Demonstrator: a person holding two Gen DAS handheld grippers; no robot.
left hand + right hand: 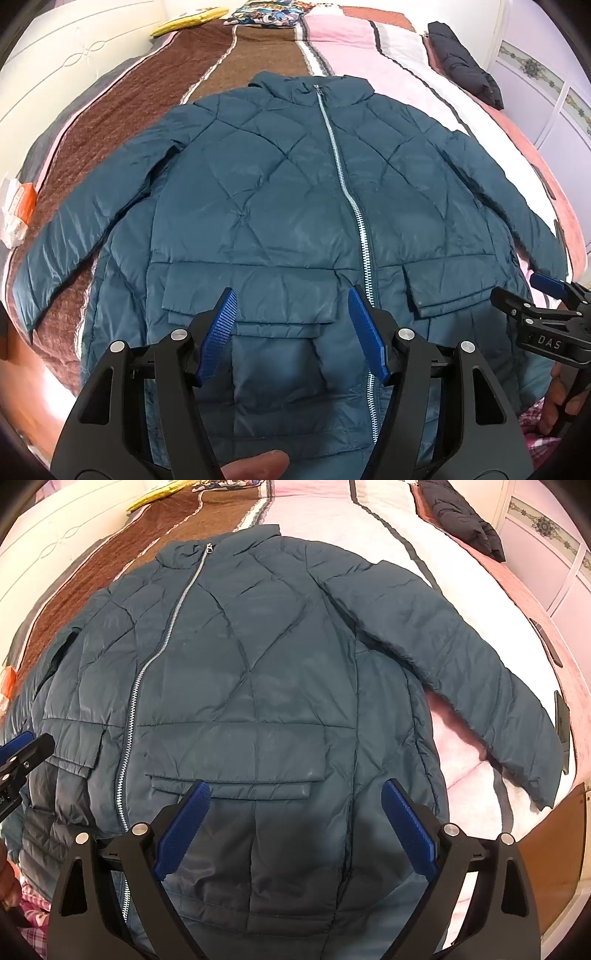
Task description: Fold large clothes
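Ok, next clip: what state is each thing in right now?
Jacket: spread flat on the bed, front up, unfolded.
Zip: closed up to the collar.
Sleeves: both laid out to the sides.
Pocket flaps: down.
Left gripper: open, above the jacket, nothing between the jaws.
Right gripper: open, above the jacket, empty.
Dark garment: bundled at the bed's far edge.

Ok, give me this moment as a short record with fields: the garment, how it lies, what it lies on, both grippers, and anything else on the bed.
garment: teal quilted jacket, zipped shut
lay: flat, front up, both sleeves spread outward
surface: bed with striped quilt
left gripper: open, above the hem, holding nothing
right gripper: open wide, above the hem, holding nothing
other items: dark garment near the far edge of the bed
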